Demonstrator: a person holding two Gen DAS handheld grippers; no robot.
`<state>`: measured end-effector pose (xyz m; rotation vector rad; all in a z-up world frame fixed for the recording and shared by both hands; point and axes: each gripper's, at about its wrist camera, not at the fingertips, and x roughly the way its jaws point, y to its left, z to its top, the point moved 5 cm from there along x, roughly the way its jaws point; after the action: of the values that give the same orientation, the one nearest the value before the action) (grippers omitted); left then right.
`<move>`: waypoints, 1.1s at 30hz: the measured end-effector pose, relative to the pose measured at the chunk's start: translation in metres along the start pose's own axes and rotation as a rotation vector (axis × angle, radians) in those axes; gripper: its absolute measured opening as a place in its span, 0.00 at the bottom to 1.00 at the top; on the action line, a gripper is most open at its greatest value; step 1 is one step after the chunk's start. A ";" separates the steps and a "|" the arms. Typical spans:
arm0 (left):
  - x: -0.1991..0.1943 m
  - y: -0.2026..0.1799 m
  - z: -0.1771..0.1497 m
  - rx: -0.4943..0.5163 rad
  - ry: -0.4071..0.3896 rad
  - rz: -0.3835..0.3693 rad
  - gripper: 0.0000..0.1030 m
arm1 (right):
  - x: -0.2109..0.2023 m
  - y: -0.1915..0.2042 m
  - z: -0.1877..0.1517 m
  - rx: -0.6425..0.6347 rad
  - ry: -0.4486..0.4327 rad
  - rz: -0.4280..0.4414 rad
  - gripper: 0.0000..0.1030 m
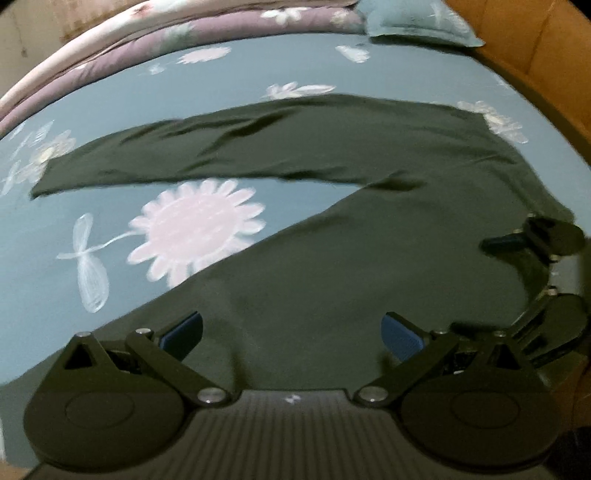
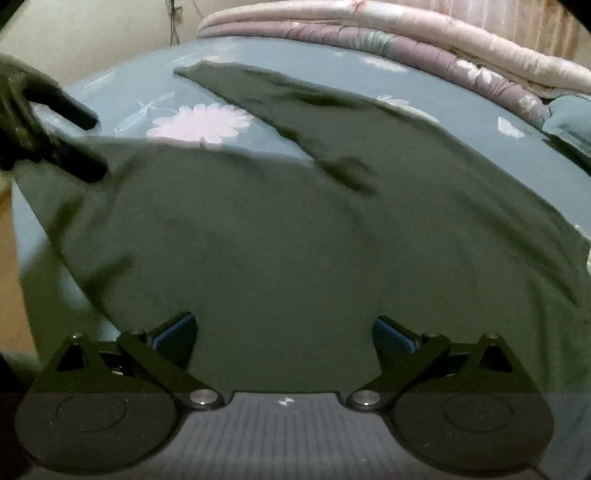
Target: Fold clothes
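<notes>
Dark green garment (image 1: 332, 258) spread flat on blue flowered bedsheet (image 1: 55, 258), left gripper (image 1: 291, 332) above garment with jaws apart, right gripper (image 2: 282, 332) above garment, jaws apart, folded quilt (image 2: 406, 33) beyond garment

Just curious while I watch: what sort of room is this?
Most likely a bedroom: a flowered bedsheet, a rolled quilt and a pillow, with a dark green garment spread out.
</notes>
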<state>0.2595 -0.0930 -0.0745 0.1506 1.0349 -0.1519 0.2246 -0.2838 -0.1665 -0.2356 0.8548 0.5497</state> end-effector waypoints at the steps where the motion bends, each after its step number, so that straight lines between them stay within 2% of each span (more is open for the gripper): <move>1: -0.001 0.006 -0.004 -0.018 0.010 0.018 0.99 | -0.003 -0.001 -0.006 0.014 -0.018 0.005 1.00; 5: -0.001 0.024 -0.018 -0.102 0.036 0.040 0.99 | -0.017 0.003 -0.018 -0.044 0.003 0.013 1.00; 7: 0.001 0.025 -0.021 -0.112 0.035 0.025 0.99 | -0.018 0.004 -0.009 -0.056 0.011 0.009 1.00; 9: 0.005 0.021 -0.025 -0.110 0.031 -0.001 0.99 | -0.022 0.002 0.004 -0.037 -0.039 0.004 1.00; 12: 0.019 0.019 -0.039 -0.133 0.045 -0.044 0.99 | -0.012 0.003 0.021 -0.002 -0.053 0.013 1.00; 16: 0.035 0.032 -0.074 -0.274 0.151 -0.061 0.99 | 0.004 0.012 0.017 -0.022 0.010 0.017 1.00; 18: 0.028 0.037 -0.083 -0.293 0.126 -0.069 0.99 | 0.005 0.013 0.011 -0.013 0.005 0.017 1.00; 21: 0.021 0.045 -0.089 -0.320 0.135 -0.089 0.99 | 0.005 0.012 0.011 -0.009 0.012 0.019 1.00; 24: 0.017 0.053 -0.078 -0.271 0.098 -0.014 0.99 | 0.005 0.012 0.010 -0.004 0.018 0.020 1.00; 26: 0.021 0.060 -0.069 -0.257 0.077 0.003 0.99 | 0.006 0.011 0.010 -0.001 0.022 0.021 1.00; 29: 0.031 0.073 -0.065 -0.264 0.058 -0.019 0.99 | 0.004 0.012 0.009 0.007 0.022 0.013 1.00; 33: 0.027 0.089 -0.090 -0.289 0.058 -0.063 0.99 | 0.002 0.012 0.007 0.021 0.021 -0.002 1.00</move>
<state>0.2146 0.0106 -0.1385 -0.1405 1.1083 -0.0538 0.2236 -0.2697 -0.1633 -0.2236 0.8806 0.5372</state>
